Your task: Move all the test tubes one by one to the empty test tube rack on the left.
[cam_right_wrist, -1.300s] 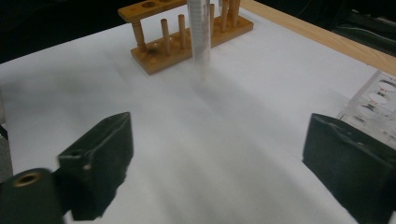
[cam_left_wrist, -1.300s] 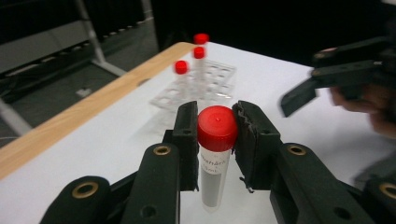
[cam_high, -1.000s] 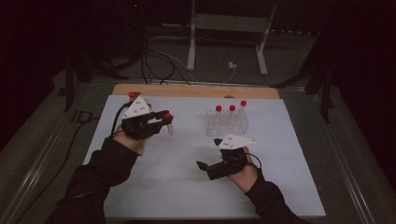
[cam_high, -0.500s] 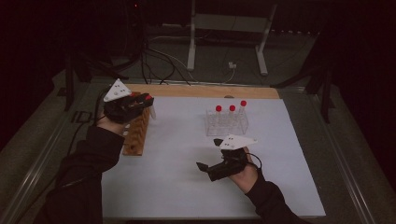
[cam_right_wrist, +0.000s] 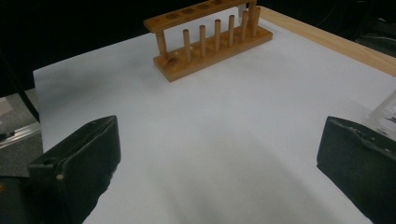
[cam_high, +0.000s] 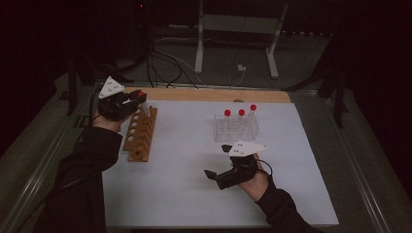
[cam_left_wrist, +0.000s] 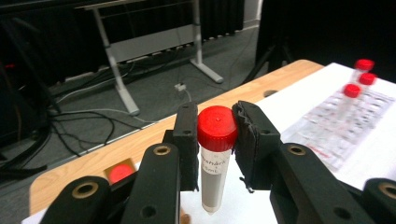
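Now tube (cam_left_wrist: pixel 215 158) clamped above wooden rack (cam_high: pixel 140 133), far end.

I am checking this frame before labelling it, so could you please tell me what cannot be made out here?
- Writing on the red-capped tube in the left hand-held gripper: too blurred in the left gripper view.
- Far end of the wooden rack: hidden by that gripper in the high view.
- Clear rack: cut off by the right gripper view's edge.
- Background beyond the table: too dark.

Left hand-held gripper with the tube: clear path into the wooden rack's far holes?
Probably yes. The left hand-held gripper holds the red-capped tube upright just above the wooden rack, whose holes look empty.
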A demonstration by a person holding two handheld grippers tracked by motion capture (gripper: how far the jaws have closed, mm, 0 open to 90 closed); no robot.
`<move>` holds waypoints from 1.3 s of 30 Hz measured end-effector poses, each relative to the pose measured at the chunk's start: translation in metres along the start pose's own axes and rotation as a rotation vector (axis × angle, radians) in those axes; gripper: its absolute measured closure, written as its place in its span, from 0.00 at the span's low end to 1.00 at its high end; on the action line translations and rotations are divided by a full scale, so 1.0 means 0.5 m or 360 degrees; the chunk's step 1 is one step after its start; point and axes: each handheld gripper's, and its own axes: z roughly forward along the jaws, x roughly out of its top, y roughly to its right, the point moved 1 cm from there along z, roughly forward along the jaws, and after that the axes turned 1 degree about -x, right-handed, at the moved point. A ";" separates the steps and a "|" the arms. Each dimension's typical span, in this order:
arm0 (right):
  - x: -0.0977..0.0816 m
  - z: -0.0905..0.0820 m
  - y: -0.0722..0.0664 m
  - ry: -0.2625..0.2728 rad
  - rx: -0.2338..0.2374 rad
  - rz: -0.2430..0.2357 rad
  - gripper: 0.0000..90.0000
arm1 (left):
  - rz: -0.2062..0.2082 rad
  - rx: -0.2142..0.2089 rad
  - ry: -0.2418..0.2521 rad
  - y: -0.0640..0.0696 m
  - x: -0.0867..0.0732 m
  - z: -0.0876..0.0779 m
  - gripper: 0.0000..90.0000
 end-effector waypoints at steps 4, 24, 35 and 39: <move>0.000 0.000 0.001 -0.0001 0.0005 0.0001 0.00 | -0.0019 0.0072 -0.0001 -0.019 -0.007 0.008 0.80; -0.002 -0.002 0.004 -0.0006 0.0008 0.0000 0.00 | -0.0150 0.0274 -0.0043 -0.089 -0.061 0.048 0.80; -0.003 -0.004 0.008 -0.0007 0.0008 0.0015 0.00 | -0.0157 0.0264 -0.0158 -0.081 -0.102 0.082 0.80; -0.003 -0.006 0.010 -0.0001 0.0008 0.0015 0.00 | -0.0162 0.0262 -0.0194 -0.081 -0.111 0.088 0.80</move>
